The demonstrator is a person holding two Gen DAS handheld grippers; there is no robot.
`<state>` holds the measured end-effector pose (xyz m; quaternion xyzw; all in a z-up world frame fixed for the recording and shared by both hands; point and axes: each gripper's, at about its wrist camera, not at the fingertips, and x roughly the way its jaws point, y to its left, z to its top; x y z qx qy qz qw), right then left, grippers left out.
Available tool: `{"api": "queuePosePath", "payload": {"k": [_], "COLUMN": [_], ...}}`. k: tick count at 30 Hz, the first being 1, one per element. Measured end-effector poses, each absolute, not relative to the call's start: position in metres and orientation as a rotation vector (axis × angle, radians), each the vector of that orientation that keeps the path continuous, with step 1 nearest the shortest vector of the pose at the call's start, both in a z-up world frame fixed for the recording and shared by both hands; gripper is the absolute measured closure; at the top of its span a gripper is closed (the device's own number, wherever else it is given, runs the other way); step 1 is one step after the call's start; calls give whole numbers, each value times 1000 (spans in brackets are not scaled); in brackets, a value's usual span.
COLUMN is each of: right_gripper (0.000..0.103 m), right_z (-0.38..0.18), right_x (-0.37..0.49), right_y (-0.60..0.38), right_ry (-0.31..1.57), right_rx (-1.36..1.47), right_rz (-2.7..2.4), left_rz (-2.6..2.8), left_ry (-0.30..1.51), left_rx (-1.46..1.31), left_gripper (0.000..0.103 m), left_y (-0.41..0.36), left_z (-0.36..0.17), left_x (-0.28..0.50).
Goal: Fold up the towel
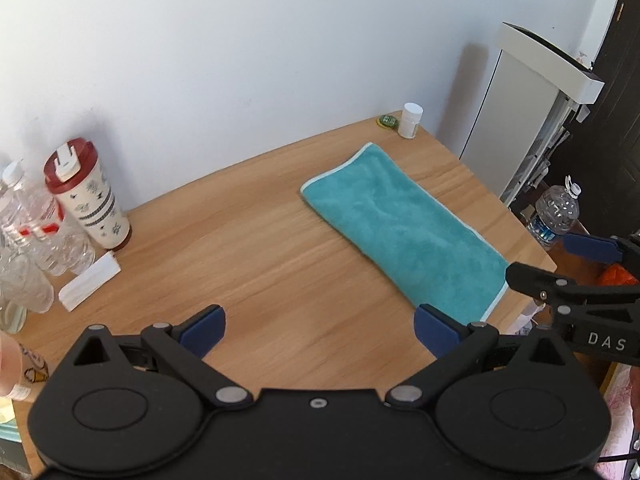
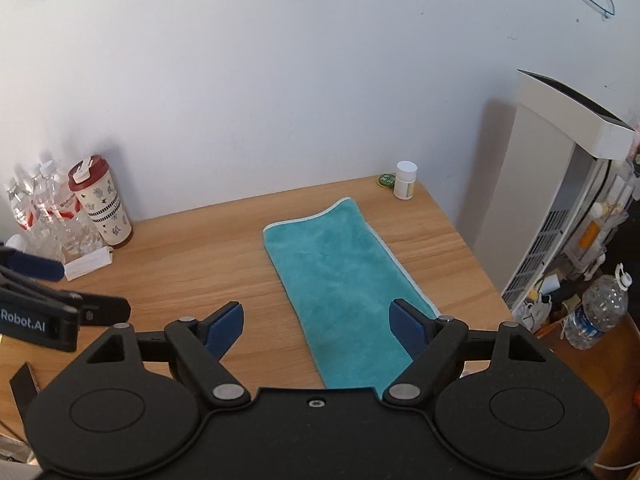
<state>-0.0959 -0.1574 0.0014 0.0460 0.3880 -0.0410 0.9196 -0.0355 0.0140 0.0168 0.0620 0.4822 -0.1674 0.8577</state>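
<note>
A teal towel [image 1: 404, 226] with a pale edge lies on the wooden table [image 1: 248, 248], folded into a long strip that runs from the far right corner toward the near edge. My left gripper [image 1: 318, 332] hovers open above the table, to the left of the towel's near end, holding nothing. In the right wrist view the same towel [image 2: 340, 276] stretches away from me, and my right gripper [image 2: 318, 324] is open above its near end with nothing between the blue pads. The right gripper [image 1: 560, 264] also shows at the right edge of the left wrist view.
A red-lidded patterned tumbler [image 1: 86, 196], several clear water bottles [image 1: 28, 224] and a white packet [image 1: 90, 282] crowd the table's left side. A white pill bottle [image 1: 410, 120] and a green cap [image 1: 387, 121] sit at the far corner. A white appliance [image 2: 560, 200] and a water jug [image 2: 596, 312] stand to the right.
</note>
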Motion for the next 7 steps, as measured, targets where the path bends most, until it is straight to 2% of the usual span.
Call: {"api": "queuePosePath", "payload": {"k": [7], "right_gripper": [19], "right_z": [9], "right_x": [-104], "right_y": [-143], "right_ry": [802], "right_rx": [73], "right_rz": [-159], "left_rz": [-365], "left_ry": [994], "left_rx": [126], "left_gripper": [0], "left_y": [21], "left_z": [20], "left_x": [-42]}}
